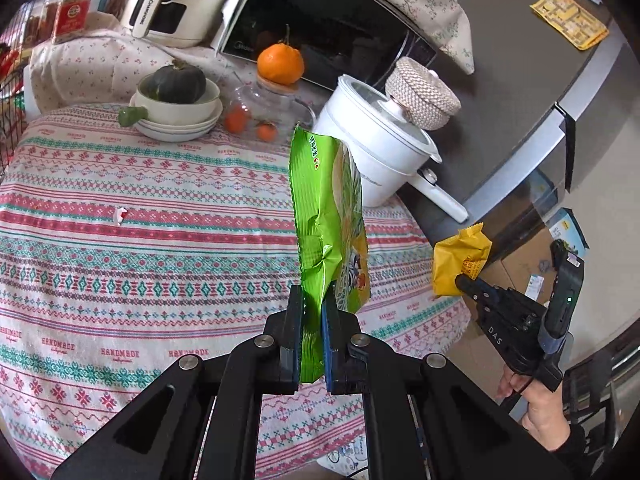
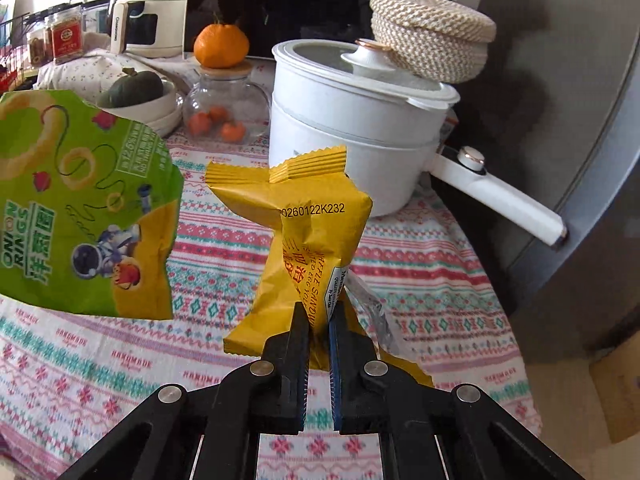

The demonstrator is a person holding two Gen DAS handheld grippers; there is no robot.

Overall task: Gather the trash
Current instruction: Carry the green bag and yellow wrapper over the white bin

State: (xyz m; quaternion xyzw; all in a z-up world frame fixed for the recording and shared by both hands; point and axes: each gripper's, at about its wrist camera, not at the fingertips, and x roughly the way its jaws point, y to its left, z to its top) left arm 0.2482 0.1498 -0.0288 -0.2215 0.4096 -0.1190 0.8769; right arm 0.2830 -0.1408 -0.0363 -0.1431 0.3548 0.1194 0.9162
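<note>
The left gripper (image 1: 312, 312) pinches the green chip bag (image 1: 326, 216) upright above the table; the right gripper (image 2: 319, 320) clamps the yellow wrapper (image 2: 308, 240) just ahead. Both grips are thin edge pinches, so a swing could slip either loose.

Home kitchen: microwave (image 1: 320, 20), air fryer (image 1: 176, 4), white pot (image 2: 352, 120), patterned tablecloth (image 1: 140, 240).
</note>
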